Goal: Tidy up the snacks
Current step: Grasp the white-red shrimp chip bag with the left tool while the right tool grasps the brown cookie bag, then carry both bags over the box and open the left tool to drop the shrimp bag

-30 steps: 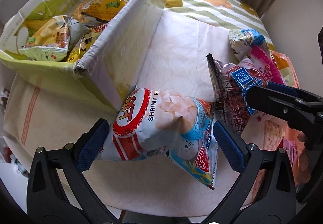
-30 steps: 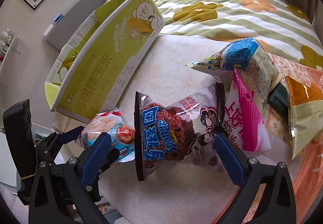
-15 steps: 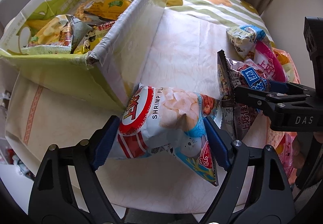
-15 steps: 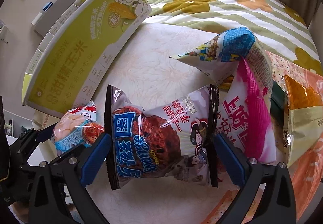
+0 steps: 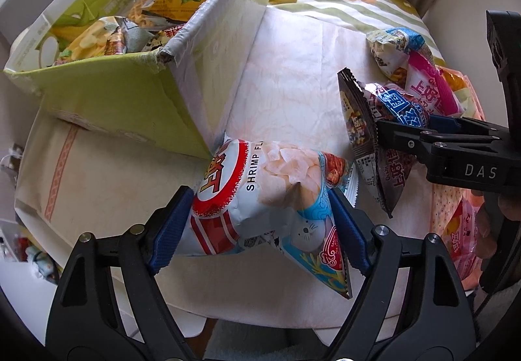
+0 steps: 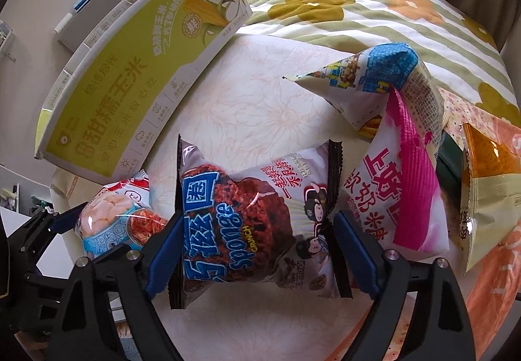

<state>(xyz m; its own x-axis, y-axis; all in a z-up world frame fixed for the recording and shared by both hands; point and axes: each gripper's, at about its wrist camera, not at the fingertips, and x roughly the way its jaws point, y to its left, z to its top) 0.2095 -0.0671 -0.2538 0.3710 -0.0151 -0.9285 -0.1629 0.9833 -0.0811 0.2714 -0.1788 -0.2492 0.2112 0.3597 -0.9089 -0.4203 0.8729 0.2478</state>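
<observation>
Beside the green box (image 5: 110, 107), on the pale cloth (image 5: 293, 74), a shrimp bag (image 5: 270, 198) is pinched between the fingers of the left gripper (image 5: 260, 230). Just to its right, a Sponge bag (image 6: 254, 217) is clamped by the right gripper (image 6: 257, 250), touching a pink bag (image 6: 403, 185).

Each tool is matte black plastic with two angular arms that end in blue ribbed pads, and round silver screws sit at the joints. The left tool (image 5: 260, 230) shows four such screws. The right tool (image 6: 257, 250) carries white letters "DAS" on its black side, seen from the left wrist view.
</observation>
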